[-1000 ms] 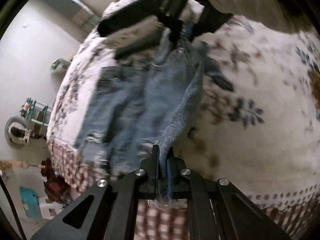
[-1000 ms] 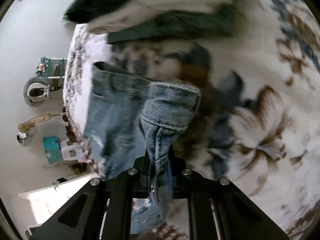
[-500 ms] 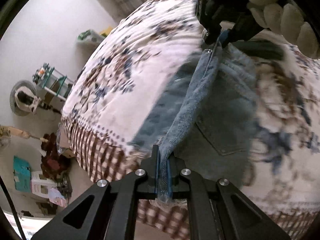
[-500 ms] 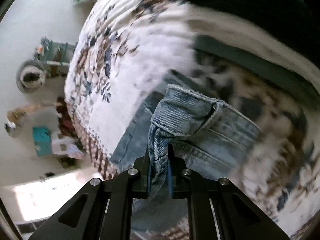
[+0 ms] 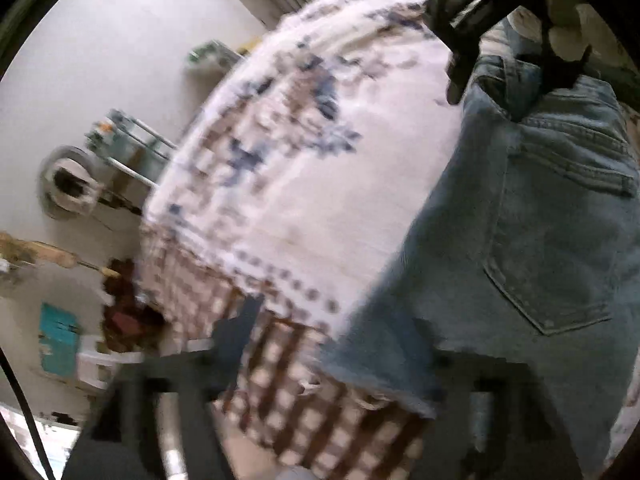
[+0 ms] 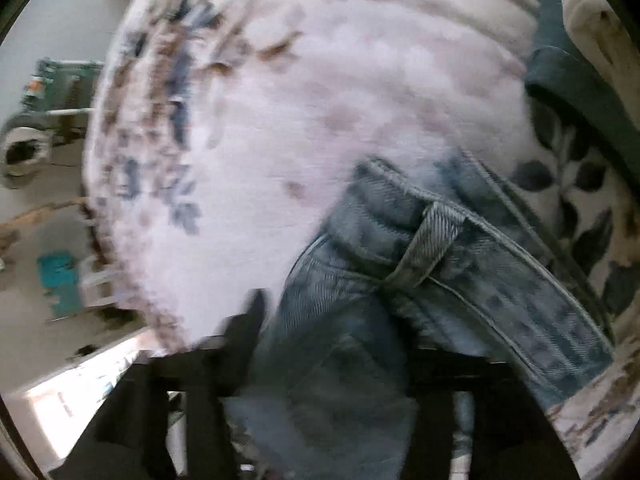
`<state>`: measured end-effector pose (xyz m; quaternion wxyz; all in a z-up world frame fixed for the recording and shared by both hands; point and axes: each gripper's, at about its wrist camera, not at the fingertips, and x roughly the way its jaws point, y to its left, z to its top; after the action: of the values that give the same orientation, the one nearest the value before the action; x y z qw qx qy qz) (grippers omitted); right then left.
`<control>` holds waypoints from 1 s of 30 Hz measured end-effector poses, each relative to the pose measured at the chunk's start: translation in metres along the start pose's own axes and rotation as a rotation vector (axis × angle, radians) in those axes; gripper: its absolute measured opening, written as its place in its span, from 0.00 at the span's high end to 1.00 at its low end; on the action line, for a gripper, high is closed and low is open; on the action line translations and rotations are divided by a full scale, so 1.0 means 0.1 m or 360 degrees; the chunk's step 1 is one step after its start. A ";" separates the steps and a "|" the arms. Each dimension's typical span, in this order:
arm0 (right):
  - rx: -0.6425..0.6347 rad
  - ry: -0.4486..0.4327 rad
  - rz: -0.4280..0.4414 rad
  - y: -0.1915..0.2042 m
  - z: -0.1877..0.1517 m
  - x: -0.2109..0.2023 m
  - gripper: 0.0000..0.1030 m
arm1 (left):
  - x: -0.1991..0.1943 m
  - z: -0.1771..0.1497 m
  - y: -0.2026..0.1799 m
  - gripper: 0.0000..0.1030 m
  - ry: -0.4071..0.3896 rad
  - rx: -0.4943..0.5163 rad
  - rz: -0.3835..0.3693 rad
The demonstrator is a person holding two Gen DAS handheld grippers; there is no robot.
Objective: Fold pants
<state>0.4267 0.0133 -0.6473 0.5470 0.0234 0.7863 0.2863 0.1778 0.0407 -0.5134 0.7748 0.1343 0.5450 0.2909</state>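
Observation:
The pants are light blue denim shorts (image 5: 532,240) lying flat on the floral bedspread (image 5: 304,168), back pocket up, frayed hem at the bed's near edge. My left gripper (image 5: 344,344) is open with its fingers (image 5: 236,328) spread wide over the hem. The other gripper (image 5: 472,36) shows at the top of the left wrist view, over the waistband. In the right wrist view the waistband and a belt loop (image 6: 432,240) lie just ahead of my open right gripper (image 6: 340,344), whose left finger (image 6: 248,320) rests beside the denim (image 6: 340,360). Both views are blurred.
The bedspread has a brown checked border (image 5: 280,380) hanging over the bed edge. Beyond the bed are a pale floor, a metal shelf rack (image 5: 124,144), a round grey appliance (image 5: 68,184) and a teal box (image 5: 58,340). A dark green garment (image 6: 576,92) lies at the right.
Both grippers held a folded edge of the shorts; both have opened and let go. The shorts now lie flat on the bed, folded over to the right.

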 end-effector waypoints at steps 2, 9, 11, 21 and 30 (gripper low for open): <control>-0.0043 -0.0010 0.0037 0.02 -0.08 -0.13 0.20 | -0.14 0.00 -0.04 0.11 -0.0048 0.0055 0.0081; -0.0081 -0.0055 0.0054 -0.32 -0.55 -0.58 0.20 | -0.86 -0.15 -0.68 0.11 -0.0206 0.0336 0.0122; -0.0055 -0.0068 0.0053 -0.52 -0.71 -0.66 0.20 | -1.02 -0.23 -0.96 0.11 -0.0231 0.0429 0.0105; 0.0118 -0.0041 0.0149 -1.51 -0.91 -0.52 0.20 | -0.82 -0.41 -2.01 0.11 -0.0202 0.0816 0.0168; 0.0164 -0.0150 0.0357 -1.79 -0.62 -0.20 0.40 | -0.49 -0.36 -2.01 0.71 -0.0085 0.0880 0.0028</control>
<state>0.4296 -0.1692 -0.7006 0.5459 0.1526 0.7659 0.3036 0.1941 -0.1524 -0.5949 0.7203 0.3529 0.5819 0.1342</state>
